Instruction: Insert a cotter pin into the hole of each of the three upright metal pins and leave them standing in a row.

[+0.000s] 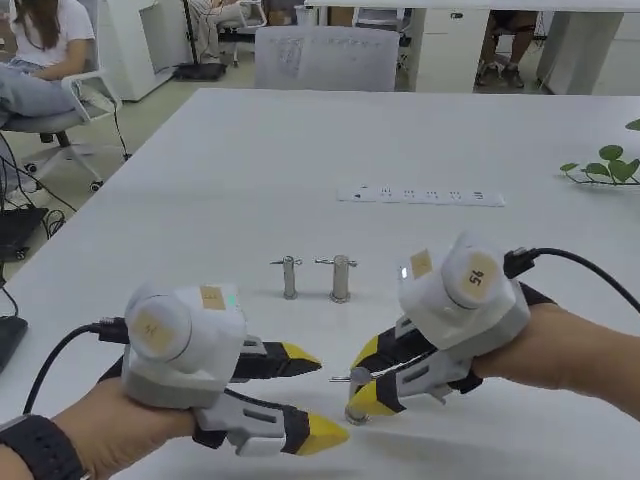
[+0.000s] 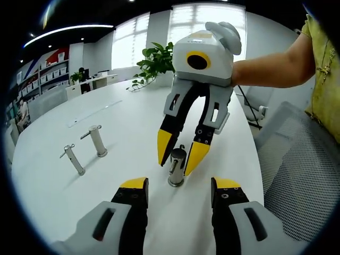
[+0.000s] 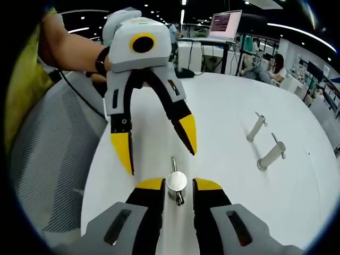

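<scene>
Head view: right gripper (image 1: 368, 378) sits on the third pin (image 1: 353, 412), whose cotter pin (image 1: 340, 378) pokes out toward the left gripper (image 1: 312, 393). Middle pin (image 1: 340, 278) and end pin (image 1: 290, 277) stand beyond it on the worktop (image 1: 300, 180), both cottered.

Left gripper view: own jaws wide open and empty, just short of the third pin.

Right gripper view: jaws narrowed to the pin head and look clamped.

My take: keep it vertical, seat the cotter fully, release straight up, in line with the other two.

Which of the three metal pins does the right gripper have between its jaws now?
The nearest pin, standing alone close to the person, with the right gripper closed around it. The other two pins stand side by side farther back, untouched.
</scene>
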`<state>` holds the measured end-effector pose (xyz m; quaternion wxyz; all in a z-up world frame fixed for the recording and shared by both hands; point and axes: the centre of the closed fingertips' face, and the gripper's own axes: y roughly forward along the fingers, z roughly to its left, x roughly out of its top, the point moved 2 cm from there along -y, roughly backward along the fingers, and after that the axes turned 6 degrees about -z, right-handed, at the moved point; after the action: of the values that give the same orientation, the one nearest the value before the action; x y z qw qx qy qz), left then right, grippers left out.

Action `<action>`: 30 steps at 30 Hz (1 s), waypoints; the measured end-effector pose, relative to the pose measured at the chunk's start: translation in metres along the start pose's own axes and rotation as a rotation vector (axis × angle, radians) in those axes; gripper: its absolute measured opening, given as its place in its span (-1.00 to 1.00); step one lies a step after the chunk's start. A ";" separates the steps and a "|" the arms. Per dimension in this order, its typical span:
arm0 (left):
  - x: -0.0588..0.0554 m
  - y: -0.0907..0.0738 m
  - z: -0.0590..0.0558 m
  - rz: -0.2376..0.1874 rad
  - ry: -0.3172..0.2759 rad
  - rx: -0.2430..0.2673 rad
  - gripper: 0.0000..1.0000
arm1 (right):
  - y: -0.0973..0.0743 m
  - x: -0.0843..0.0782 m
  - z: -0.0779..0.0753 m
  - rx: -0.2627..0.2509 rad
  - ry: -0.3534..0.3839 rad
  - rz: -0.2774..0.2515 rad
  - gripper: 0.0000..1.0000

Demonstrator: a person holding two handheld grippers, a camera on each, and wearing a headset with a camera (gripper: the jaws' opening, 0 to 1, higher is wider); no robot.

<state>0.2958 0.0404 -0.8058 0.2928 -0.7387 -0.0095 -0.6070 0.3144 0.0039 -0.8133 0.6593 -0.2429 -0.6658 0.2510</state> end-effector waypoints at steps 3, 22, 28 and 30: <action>0.000 0.000 0.000 0.000 -0.008 0.003 -0.02 | 0.001 0.001 -0.001 -0.002 0.000 -0.009 -0.58; -0.001 -0.003 0.002 -0.017 -0.069 0.010 0.42 | 0.005 0.003 -0.002 0.004 -0.011 -0.035 -0.69; -0.003 -0.007 0.006 -0.013 -0.092 0.034 0.56 | 0.005 0.003 -0.003 0.005 -0.022 -0.037 -0.71; -0.003 -0.009 0.007 -0.016 -0.098 0.036 0.56 | 0.005 0.003 -0.003 0.004 -0.025 -0.038 -0.72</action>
<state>0.2974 0.0520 -0.8048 0.3003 -0.7621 -0.0409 -0.5722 0.3172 0.0103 -0.8142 0.6563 -0.2258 -0.6778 0.2427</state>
